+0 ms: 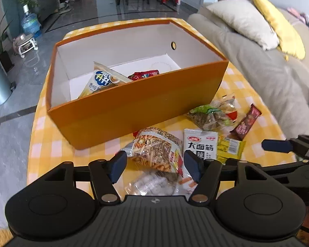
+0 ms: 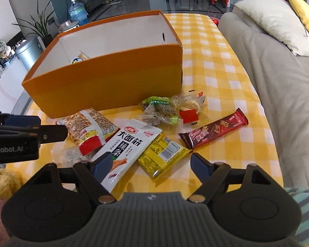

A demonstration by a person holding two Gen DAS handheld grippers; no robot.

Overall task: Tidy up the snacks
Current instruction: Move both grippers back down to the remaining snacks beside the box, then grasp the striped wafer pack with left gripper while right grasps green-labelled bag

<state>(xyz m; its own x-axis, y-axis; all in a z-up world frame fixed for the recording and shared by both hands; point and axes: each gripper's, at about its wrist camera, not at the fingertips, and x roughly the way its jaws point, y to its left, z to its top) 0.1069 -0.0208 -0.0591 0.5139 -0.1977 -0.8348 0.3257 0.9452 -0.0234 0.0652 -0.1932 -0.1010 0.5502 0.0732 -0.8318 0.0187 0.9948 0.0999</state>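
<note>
A grey sofa [image 2: 278, 82] runs along the right side, with a cream pillow [image 2: 278, 20] and a yellow pillow [image 1: 278, 24] on it. Next to it is the worktop [image 2: 216, 72], covered in a yellow and white checked cloth.

On the worktop sits a big orange box [image 1: 138, 103] with white walls inside. It is open at the top. Two snack packs are already in it: a pale bag with a blue badge [image 1: 101, 82] leaning on the near wall, and a red pack [image 1: 144, 75] just right of it.

The other snacks lie loose on the cloth, near the box. From left to right there is a brown and orange printed bag [image 2: 90, 127], a white pack with black letters [image 2: 129, 144], a yellow pack [image 2: 162, 154] partly under it, and a dark red bar [image 2: 214, 129]. Farther back, close to the box, are a clear bag with a green label [image 2: 160, 111] and a small clear wrapper with a red tag [image 2: 189, 107].

The left gripper [image 1: 154, 164] hangs over the printed bag, fingers spread apart and holding nothing. The right gripper [image 2: 152, 164] hangs over the white and yellow packs, fingers also spread wide and not gripping anything.
</note>
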